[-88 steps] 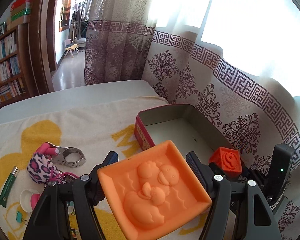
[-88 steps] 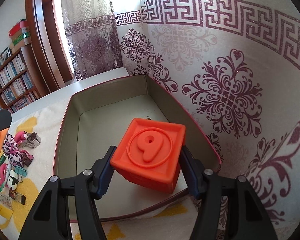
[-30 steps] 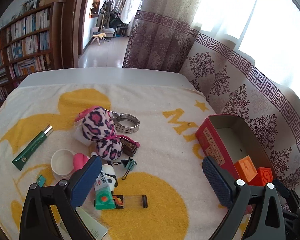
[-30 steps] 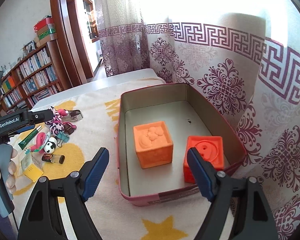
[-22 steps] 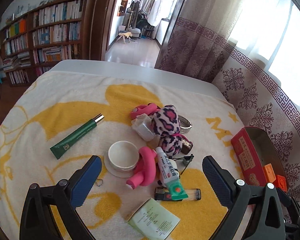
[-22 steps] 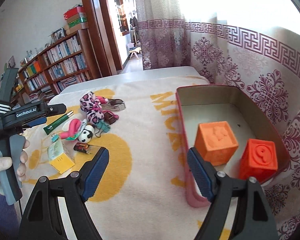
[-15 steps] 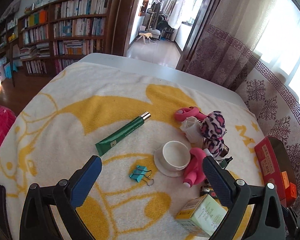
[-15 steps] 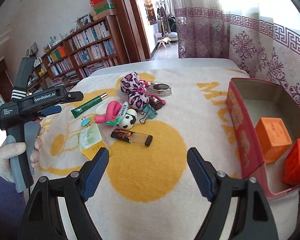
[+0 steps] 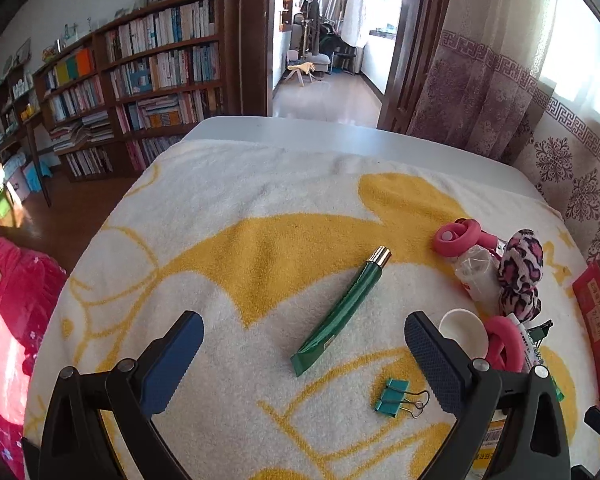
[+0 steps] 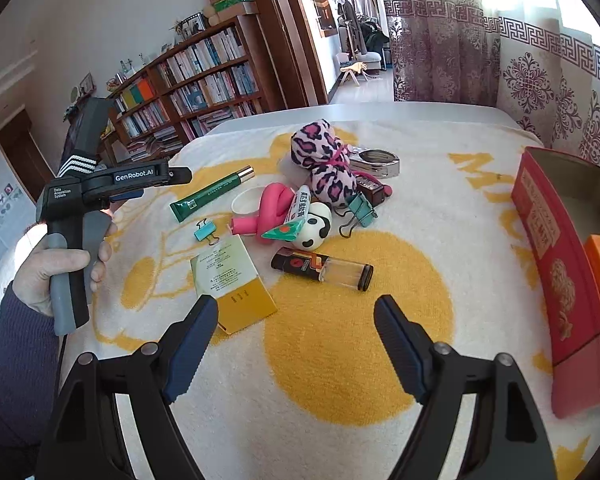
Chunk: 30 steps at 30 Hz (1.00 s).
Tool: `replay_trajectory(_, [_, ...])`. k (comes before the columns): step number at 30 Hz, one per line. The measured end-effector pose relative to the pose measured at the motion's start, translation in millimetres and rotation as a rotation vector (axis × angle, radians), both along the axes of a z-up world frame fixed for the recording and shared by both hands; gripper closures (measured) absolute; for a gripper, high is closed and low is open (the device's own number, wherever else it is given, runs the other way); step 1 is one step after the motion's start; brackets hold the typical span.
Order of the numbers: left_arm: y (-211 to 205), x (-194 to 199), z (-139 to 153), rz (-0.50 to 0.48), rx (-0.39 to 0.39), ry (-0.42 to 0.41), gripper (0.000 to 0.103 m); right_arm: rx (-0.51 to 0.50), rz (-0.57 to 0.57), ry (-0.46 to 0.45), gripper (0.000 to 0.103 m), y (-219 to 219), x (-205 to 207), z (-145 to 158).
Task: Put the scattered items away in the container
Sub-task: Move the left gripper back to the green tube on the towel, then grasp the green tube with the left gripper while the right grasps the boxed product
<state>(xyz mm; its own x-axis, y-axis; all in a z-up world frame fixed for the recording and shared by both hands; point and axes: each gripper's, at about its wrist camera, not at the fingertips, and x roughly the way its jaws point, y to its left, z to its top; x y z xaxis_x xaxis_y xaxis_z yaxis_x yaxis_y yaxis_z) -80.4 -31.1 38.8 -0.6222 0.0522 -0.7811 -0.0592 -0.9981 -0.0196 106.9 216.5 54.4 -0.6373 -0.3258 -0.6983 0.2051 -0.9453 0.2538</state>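
Both hand-held grippers wide open, empty — left hand-held gripper (image 9: pixel 300 354) frames green tube (image 9: pixel 342 314) at frame centre. Red container (image 10: pixel 556 264) far right. Straddle tube crosswise, then close.

Fluffy terry towel (image 9: pixel 260 208), glossy green tube (image 9: pixel 342 314)

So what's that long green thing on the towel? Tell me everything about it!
It's a green tube, glossy like plastic, with a shiny gold cap at one end and a flat crimped tail at the other. It lies flat and slanted on the yellow-and-white towel, by itself, touching nothing else.
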Motion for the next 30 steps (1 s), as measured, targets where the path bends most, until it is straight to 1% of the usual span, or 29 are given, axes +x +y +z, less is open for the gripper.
replay_trajectory(3, [16.5,-13.5,-9.1,-0.058,-0.072,-0.006,0.001,-0.013,0.007,0.004,0.020,0.7,-2.6,-0.5])
replay_trajectory(5, [24.0,-24.9,-15.5,-0.078,-0.097,-0.016,0.001,-0.022,0.011,0.002,0.020,1.1,-5.3,-2.2])
replay_trajectory(7, [31.1,-34.9,-22.0,-0.098,-0.108,-0.033,0.009,-0.025,0.014,-0.001,0.020,1.9,-7.8,-4.3])
replay_trajectory(9, [37.4,-44.7,-30.2,-0.117,-0.115,-0.063,0.028,-0.026,0.012,-0.006,0.020,3.0,-10.3,-7.0])
replay_trajectory(10, [39.9,-48.1,-34.1,-0.123,-0.118,-0.075,0.030,-0.030,0.011,-0.011,0.020,4.0,-11.6,-8.6])
replay_trajectory(12, [44.4,-51.7,-41.2,-0.128,-0.136,-0.083,0.031,-0.042,0.007,-0.017,0.020,6.5,-13.6,-11.0])
replay_trajectory(14, [46.0,-52.4,-41.2,-0.130,-0.141,-0.066,0.033,-0.052,0.003,-0.024,0.020,8.5,-15.3,-13.7])
replay_trajectory(15, [46.7,-52.6,-40.9,-0.135,-0.132,-0.063,0.046,-0.056,0.002,-0.028,0.020,8.9,-16.2,-15.1])
replay_trajectory(17, [46.7,-54.0,-41.1,-0.144,-0.101,-0.067,0.058,-0.061,0.004,-0.037,0.020,8.1,-17.4,-17.9])
replay_trajectory(18, [47.0,-53.6,-41.2,-0.139,-0.099,-0.063,0.063,-0.060,0.006,-0.043,0.020,7.0,-17.7,-19.3])
replay_trajectory(21, [48.8,-48.7,-41.0,-0.127,-0.088,-0.046,0.073,-0.051,0.018,-0.048,0.020,2.5,-16.0,-21.9])
replay_trajectory(23, [48.4,-43.6,-37.9,-0.125,-0.071,-0.043,0.084,-0.040,0.025,-0.048,0.020,-1.4,-13.9,-22.8])
replay_trajectory(26, [40.7,-35.8,-25.5,-0.113,-0.021,-0.023,0.084,-0.034,0.033,-0.045,0.020,-5.7,-12.5,-21.0])
replay_trajectory(30, [24.4,-20.2,-3.4,-0.088,0.066,0.014,0.084,-0.019,0.044,-0.029,0.020,-12.2,-13.1,-14.5])
